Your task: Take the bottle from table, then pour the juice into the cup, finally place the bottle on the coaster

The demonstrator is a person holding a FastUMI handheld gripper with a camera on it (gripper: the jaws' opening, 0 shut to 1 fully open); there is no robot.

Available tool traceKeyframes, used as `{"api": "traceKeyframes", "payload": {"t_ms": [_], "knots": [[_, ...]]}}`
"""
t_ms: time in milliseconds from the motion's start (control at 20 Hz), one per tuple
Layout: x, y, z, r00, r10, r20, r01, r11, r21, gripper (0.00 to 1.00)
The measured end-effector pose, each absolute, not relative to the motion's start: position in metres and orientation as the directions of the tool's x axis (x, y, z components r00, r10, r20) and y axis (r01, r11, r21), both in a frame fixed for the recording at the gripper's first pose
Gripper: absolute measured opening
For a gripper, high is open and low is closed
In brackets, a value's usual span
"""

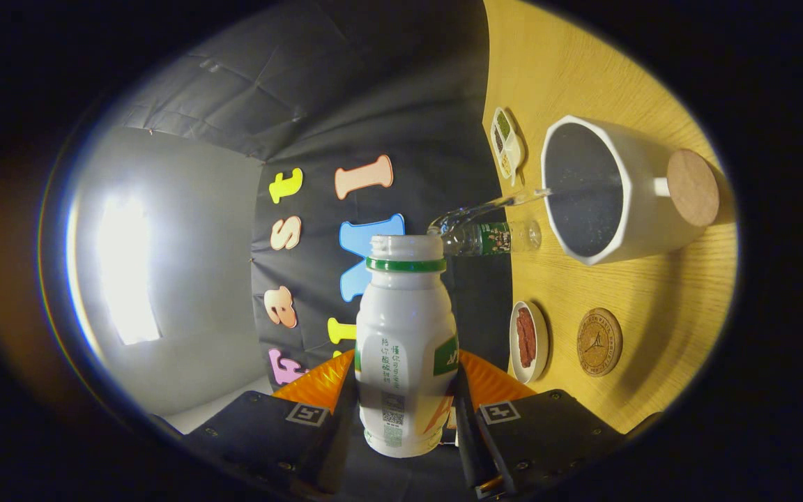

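Observation:
My gripper (407,394) is shut on a white bottle (405,335) with a green neck ring and no cap. Its orange fingers (321,382) press on the bottle's two sides. I hold the bottle tipped on its side, with its open mouth level with the white cup (642,202). A thin clear stream (492,204) runs from the mouth into the cup's dark inside. The round brown coaster (599,341) lies flat on the wooden table (652,293), bare, a short way from the cup.
A small clear bottle (492,238) with a green label stands just beside the cup. A white dish of red food (528,341) sits next to the coaster. A small dish with green fillings (506,143) lies past the cup. A cork disc (692,187) shows at the cup's side.

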State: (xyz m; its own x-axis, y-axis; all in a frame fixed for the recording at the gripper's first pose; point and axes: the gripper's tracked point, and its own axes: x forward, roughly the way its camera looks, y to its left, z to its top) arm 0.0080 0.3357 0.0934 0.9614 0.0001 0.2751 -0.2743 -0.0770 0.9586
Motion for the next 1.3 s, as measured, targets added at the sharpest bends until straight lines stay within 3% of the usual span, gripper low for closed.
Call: {"api": "traceKeyframes", "payload": {"t_ms": [1300], "knots": [[0.0045,0.3395,0.1021,0.956,-0.008,0.292,-0.29,-0.156,0.944,0.64]]}}
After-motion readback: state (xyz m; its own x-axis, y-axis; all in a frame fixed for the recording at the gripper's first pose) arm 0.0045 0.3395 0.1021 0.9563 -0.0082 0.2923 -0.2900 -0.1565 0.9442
